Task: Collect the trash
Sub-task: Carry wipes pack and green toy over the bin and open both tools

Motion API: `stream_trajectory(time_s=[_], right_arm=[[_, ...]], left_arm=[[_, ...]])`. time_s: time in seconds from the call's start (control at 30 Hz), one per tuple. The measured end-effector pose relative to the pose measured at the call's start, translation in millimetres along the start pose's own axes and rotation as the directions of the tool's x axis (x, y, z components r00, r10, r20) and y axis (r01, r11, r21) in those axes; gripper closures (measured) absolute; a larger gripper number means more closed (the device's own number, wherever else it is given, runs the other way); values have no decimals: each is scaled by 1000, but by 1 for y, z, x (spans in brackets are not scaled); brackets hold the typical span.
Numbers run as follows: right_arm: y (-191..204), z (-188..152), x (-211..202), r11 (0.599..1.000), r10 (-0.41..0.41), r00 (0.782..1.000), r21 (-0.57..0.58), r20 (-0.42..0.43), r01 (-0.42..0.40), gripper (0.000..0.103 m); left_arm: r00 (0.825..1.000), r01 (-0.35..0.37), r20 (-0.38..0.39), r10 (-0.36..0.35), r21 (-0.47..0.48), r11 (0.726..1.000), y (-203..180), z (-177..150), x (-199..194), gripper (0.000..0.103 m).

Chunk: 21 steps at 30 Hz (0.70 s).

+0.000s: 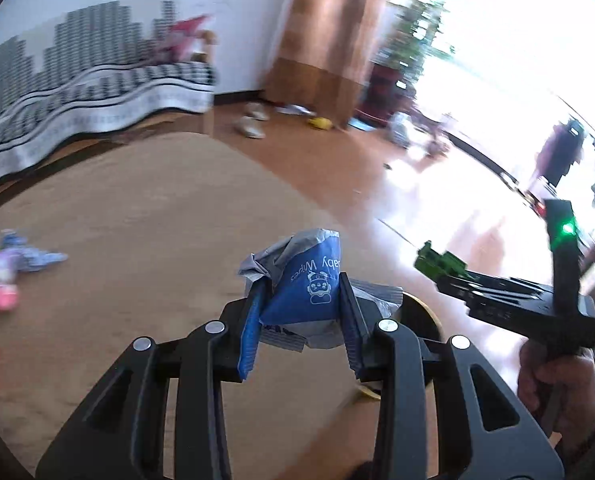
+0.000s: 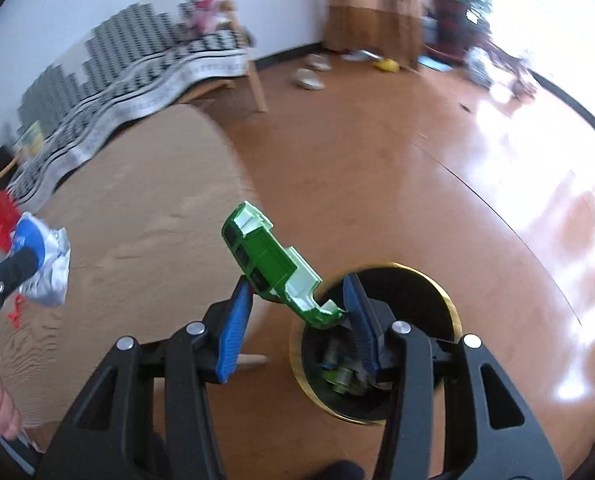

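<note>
A crumpled baby-wipes packet [image 1: 311, 280] was clamped in the left gripper [image 1: 301, 312]. Only the right wrist view showed a bin [image 2: 449, 308] — below the right gripper [image 2: 297, 312], closed on a green toy car [image 2: 269, 264].

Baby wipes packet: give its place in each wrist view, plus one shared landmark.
Left wrist: baby wipes packet at lower centre, clamped in the left claw.
Right wrist: packet at far left edge.
Shared landmark: gold-rimmed black bin, also behind the packet.
</note>
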State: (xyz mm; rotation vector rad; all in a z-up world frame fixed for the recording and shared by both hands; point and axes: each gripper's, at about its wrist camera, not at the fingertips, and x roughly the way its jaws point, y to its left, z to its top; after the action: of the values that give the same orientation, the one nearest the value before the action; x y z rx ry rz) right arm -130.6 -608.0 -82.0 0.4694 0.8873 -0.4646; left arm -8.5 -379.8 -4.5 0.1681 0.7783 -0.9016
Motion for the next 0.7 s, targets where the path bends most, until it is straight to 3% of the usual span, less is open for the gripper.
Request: stream_trajectory(time_s=[0.17, 0.33, 0.7], right_arm=[[-82, -22, 12, 990, -63, 995, 122, -83, 73, 56], [-125, -40, 30, 975, -61, 981, 198, -185, 98, 56], [-122, -33, 41, 974, -22, 978, 216, -205, 67, 56]], left_arm=[[995, 83, -57, -77, 103, 991, -73, -19, 42, 68], [988, 118, -112, -101, 149, 982, -109, -33, 73, 68], [983, 134, -147, -113, 142, 981, -119, -34, 100, 68]])
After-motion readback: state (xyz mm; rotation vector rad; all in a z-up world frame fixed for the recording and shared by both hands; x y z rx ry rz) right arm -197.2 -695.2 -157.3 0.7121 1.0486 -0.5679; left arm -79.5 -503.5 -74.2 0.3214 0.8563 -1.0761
